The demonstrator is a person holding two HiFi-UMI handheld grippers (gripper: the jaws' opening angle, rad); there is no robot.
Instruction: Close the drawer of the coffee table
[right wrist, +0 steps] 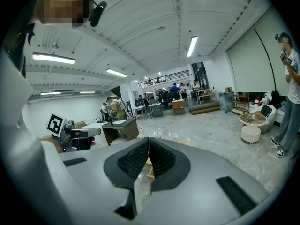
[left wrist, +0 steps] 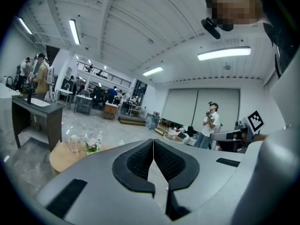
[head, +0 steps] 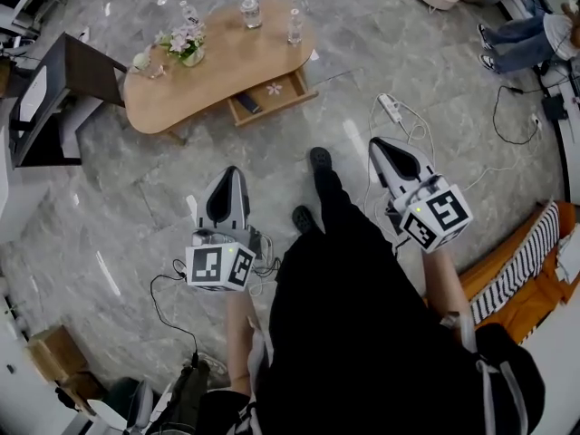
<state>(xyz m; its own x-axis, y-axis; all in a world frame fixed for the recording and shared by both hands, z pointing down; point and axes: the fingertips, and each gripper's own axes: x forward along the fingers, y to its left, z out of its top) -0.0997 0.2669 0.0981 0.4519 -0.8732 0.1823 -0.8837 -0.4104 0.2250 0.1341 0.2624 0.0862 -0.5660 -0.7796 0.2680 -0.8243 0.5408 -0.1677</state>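
Closest in, the person's dark clothing fills the lower middle of the head view, with a hand on each tool. The left tool [head: 233, 173] has its jaws pressed together with nothing between them (its own view shows the ribbed pads meeting along one seam). The right tool [head: 377, 144] is likewise closed and empty, and both point ahead over the grey marble floor [head: 136, 207]. Between them are the person's two black shoes [head: 319, 159], one ahead of the other. Just beyond the right tool a white power strip [head: 391, 108] lies on the floor with its cable looping away.

Farther on, well apart from both tools, stands the rounded wooden bench [head: 236, 62]. Its drawer [head: 269, 96] is pulled out from the near edge, open toward the person, with a dark object inside. On the benchtop are a small bunch of flowers [head: 184, 42] and two clear bottles [head: 251, 12]. A dark desk [head: 63, 84] stands to the bench's left.
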